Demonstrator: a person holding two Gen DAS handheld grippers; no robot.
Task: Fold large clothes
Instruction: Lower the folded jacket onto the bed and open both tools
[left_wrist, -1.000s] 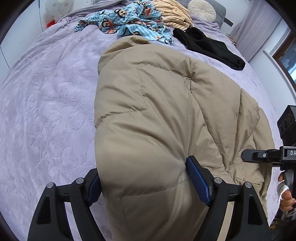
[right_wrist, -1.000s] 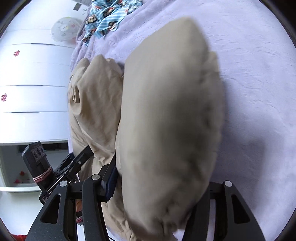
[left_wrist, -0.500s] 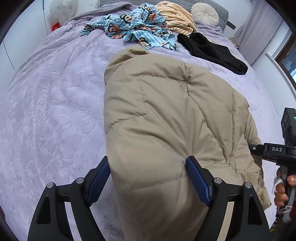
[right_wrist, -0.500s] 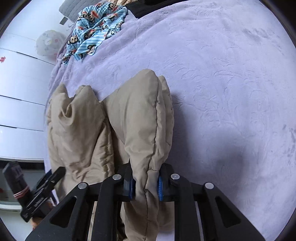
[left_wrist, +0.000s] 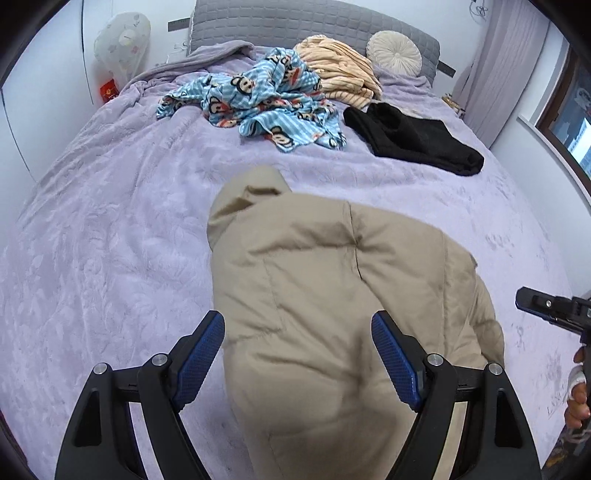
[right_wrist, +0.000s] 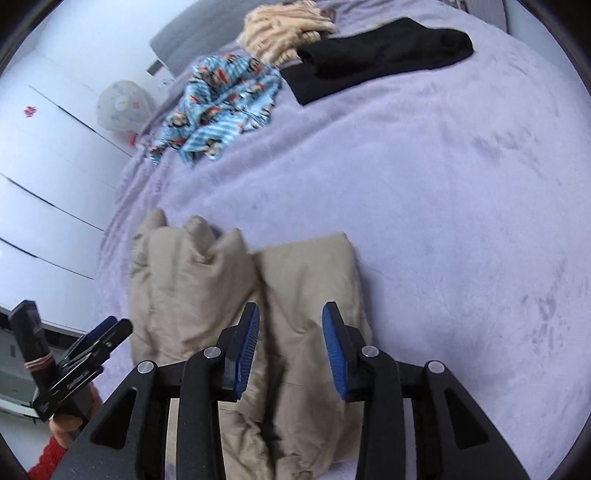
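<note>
Left wrist view has the left gripper (left_wrist: 297, 354) with its jaws spread wide, blue pads either side of the tan puffer jacket (left_wrist: 332, 295) but not pinching it, a clear gap shows on the left pad side. The jacket lies bunched up on the purple bedspread (left_wrist: 110, 221), at the near end of the bed, hood end pointing toward the headboard. Over in the right wrist view the right gripper (right_wrist: 291, 343) is also parted, jaws moderately wide, sitting over a folded part of the same jacket with fabric between the pads, nothing clamped as far as I can see.

Further up the bed there's a blue monkey-print garment (left_wrist: 255, 103) in a heap, a striped peach blanket (left_wrist: 343, 70) just behind it, and a black garment (left_wrist: 413, 140) lying to the right of those, all well apart from the jacket. A round cream cushion (left_wrist: 394, 54) leans on the grey headboard (left_wrist: 280, 22).
</note>
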